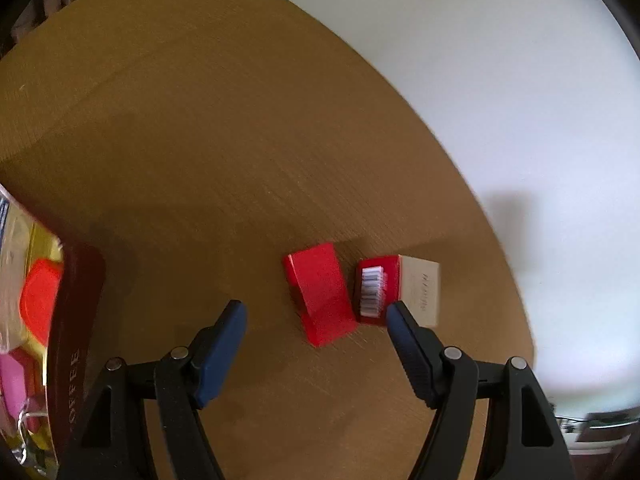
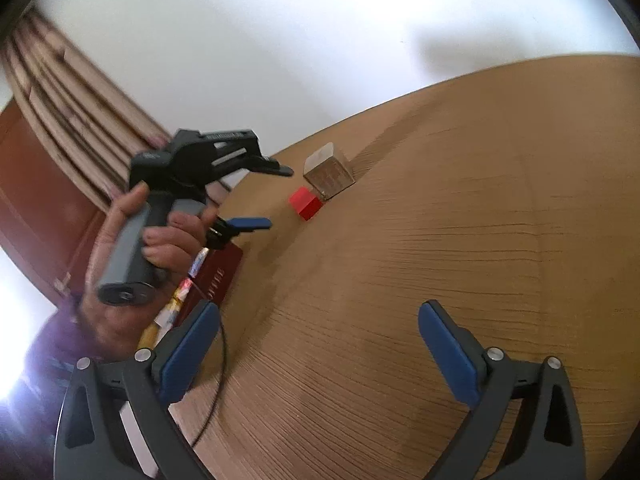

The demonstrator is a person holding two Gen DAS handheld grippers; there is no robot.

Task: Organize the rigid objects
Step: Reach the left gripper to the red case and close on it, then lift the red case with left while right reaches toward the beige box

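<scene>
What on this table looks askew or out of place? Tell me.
The plain red box and the red-and-cream box lie loose mid-table, angled differently, not squared; other items sit in the maroon coffee box. Nothing looks spilled or damaged.

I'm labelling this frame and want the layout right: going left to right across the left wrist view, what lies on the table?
Dark red coffee box holding colourful items at the left edge → plain red box → red and cream box with a barcode, all on the wooden table.

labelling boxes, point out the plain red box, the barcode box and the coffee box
plain red box (image 1: 320, 294), left wrist view, top face
barcode box (image 1: 374, 290), left wrist view, barcode label
coffee box (image 1: 74, 344), left wrist view, maroon side
</scene>
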